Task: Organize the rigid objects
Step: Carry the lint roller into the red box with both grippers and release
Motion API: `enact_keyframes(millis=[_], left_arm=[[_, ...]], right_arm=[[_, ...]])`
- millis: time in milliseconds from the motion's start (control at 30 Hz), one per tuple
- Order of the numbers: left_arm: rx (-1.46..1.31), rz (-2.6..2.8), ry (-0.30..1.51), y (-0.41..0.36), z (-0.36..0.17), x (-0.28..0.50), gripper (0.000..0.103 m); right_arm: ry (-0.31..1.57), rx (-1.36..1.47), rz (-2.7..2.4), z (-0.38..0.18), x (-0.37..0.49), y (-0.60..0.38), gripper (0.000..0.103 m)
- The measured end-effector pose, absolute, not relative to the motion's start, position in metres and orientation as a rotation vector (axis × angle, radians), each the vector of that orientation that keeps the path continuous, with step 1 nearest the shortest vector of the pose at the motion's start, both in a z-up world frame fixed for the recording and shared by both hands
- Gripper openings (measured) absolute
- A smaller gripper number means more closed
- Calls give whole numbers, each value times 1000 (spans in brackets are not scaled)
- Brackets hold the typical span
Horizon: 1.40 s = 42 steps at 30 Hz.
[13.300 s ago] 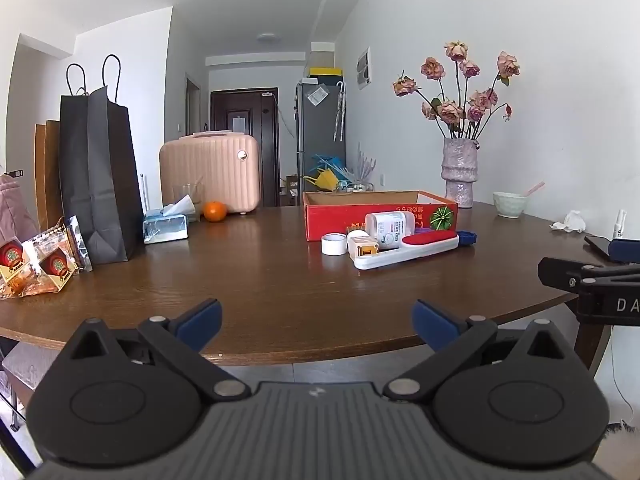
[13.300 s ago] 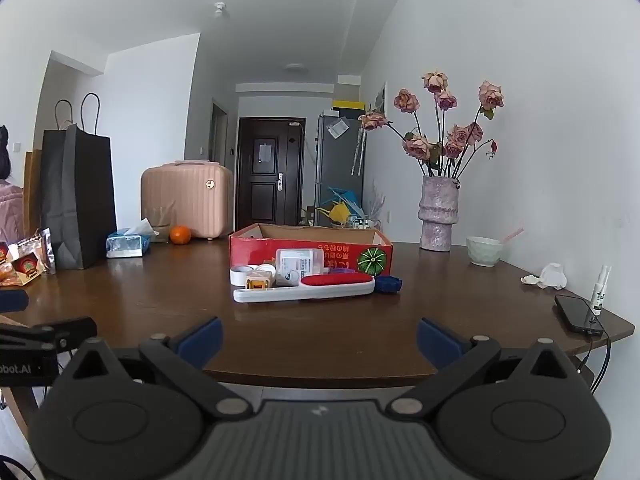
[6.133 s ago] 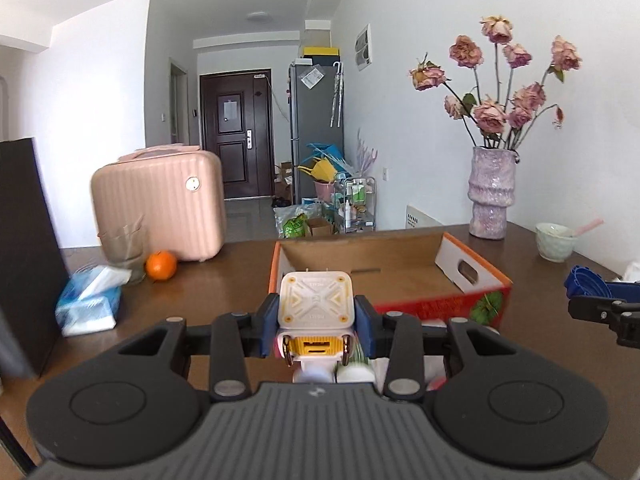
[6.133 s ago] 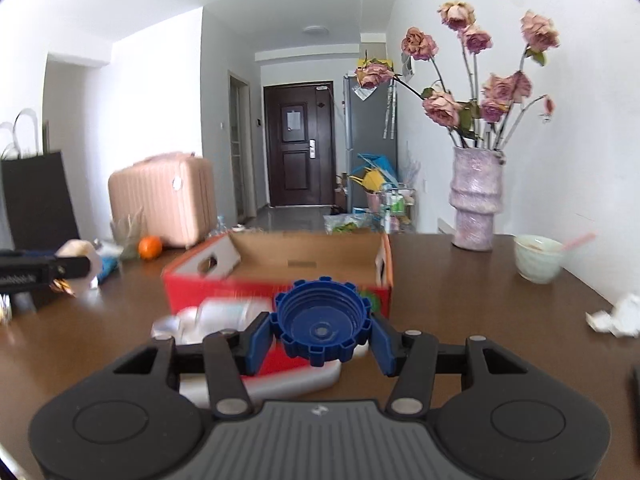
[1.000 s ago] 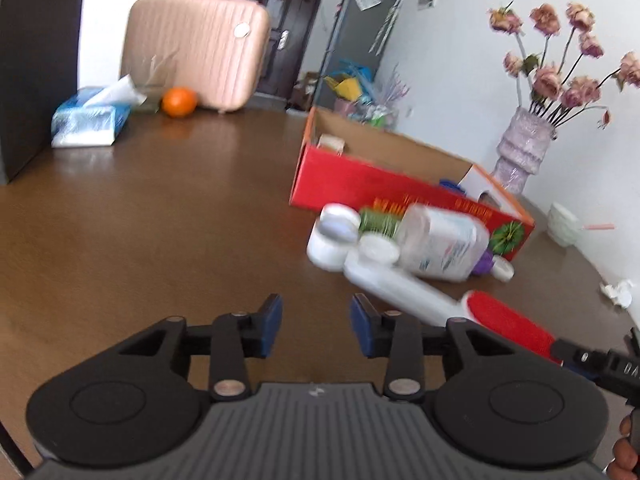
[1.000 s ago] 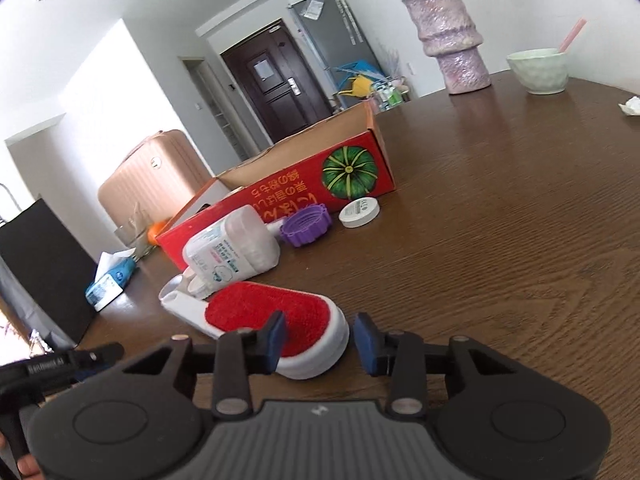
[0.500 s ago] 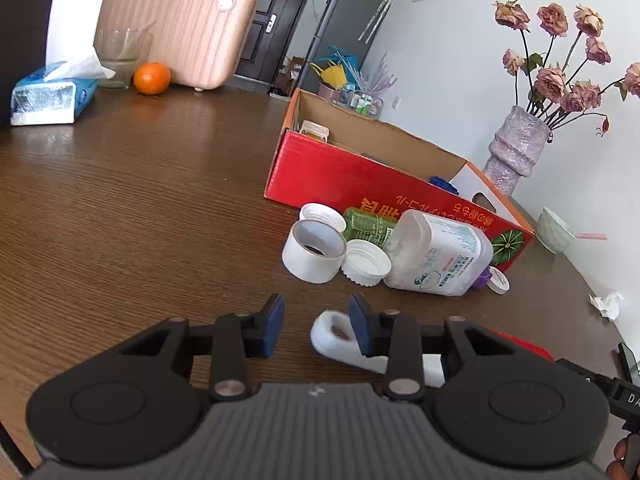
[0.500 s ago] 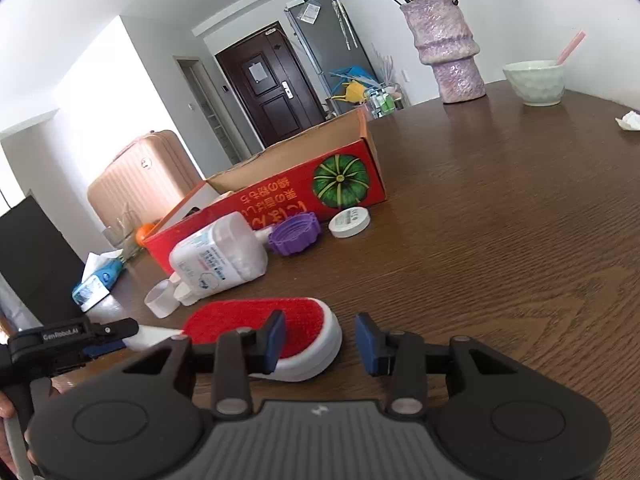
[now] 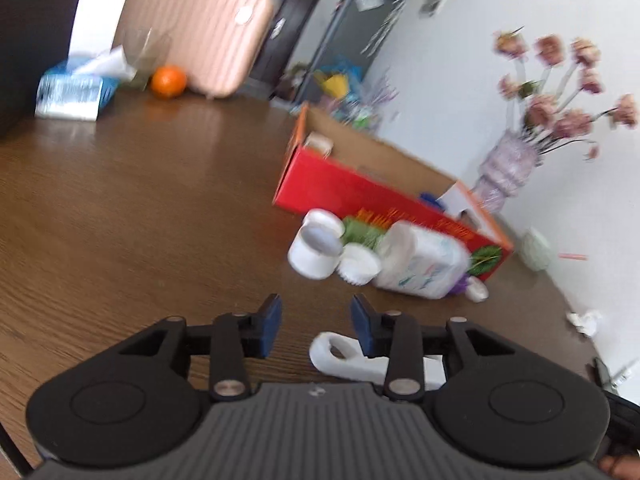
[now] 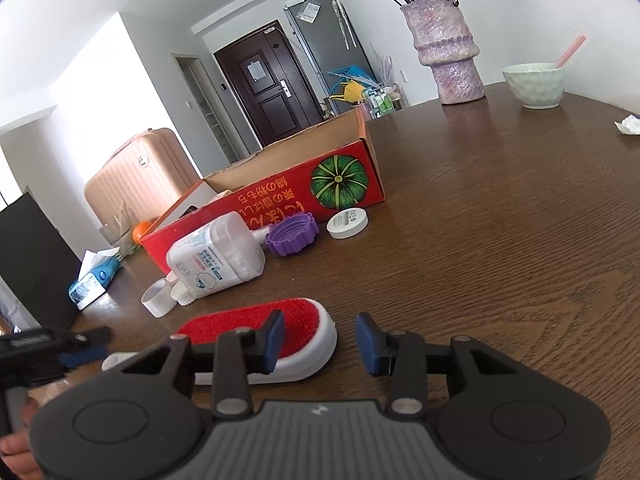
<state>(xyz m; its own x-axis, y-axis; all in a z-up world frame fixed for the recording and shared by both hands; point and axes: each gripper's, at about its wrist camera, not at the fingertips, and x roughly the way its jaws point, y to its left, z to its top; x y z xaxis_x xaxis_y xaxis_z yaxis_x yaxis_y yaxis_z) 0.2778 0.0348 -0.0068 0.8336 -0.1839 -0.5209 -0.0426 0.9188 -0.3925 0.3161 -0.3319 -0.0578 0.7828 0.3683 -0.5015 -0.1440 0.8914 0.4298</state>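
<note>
lint brush [image 10: 256,326], smooth white plastic with a fuzzy red oval pad, lies flat on the wood-grain surface [image 10: 500,240] under both grippers, left gripper [image 9: 316,322] and right gripper [image 10: 320,338] parted, holding nothing.

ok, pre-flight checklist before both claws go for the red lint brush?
1. Left claw open: ok, a clear gap between the fingers and nothing in it.
2. Right claw open: ok, empty.
3. Left claw lined up on the brush's white loop handle: not ok, the handle lies under the right finger, off-centre.
4. Right claw lined up on the red brush head: not ok, the head sits behind the left finger, left of the gap.
5. Brush free of clutter: ok, the white bottle and purple cap lie apart from it.
6. Room in the red box: cannot tell, its inside is mostly hidden.
</note>
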Motion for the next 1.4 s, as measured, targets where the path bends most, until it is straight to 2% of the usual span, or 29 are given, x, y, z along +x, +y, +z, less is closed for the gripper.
enact_keyframes(millis=[100, 200, 467, 600, 667, 800, 933, 1067, 1400], left_arm=[[-385, -91, 589, 30, -5, 274, 37], [-370, -76, 642, 27, -10, 282, 33], [-336, -106, 680, 22, -10, 294, 33], [-341, -105, 728, 20, -16, 306, 25], [-349, -99, 730, 20, -17, 306, 18], [-351, -99, 736, 22, -20, 307, 14], [-398, -100, 733, 27, -21, 305, 13], [-421, -85, 720, 27, -24, 300, 13], [-414, -67, 636, 18, -4, 263, 14]], right_arm=[[604, 395, 286, -60, 315, -334, 38], [602, 407, 286, -60, 315, -335, 38], [603, 403, 289, -60, 313, -335, 38], [602, 414, 290, -60, 312, -336, 38], [600, 413, 293, -60, 311, -336, 38], [601, 418, 294, -61, 312, -338, 38], [602, 423, 292, -61, 312, -338, 38], [631, 503, 334, -63, 317, -343, 29], [641, 521, 326, -52, 306, -342, 29]])
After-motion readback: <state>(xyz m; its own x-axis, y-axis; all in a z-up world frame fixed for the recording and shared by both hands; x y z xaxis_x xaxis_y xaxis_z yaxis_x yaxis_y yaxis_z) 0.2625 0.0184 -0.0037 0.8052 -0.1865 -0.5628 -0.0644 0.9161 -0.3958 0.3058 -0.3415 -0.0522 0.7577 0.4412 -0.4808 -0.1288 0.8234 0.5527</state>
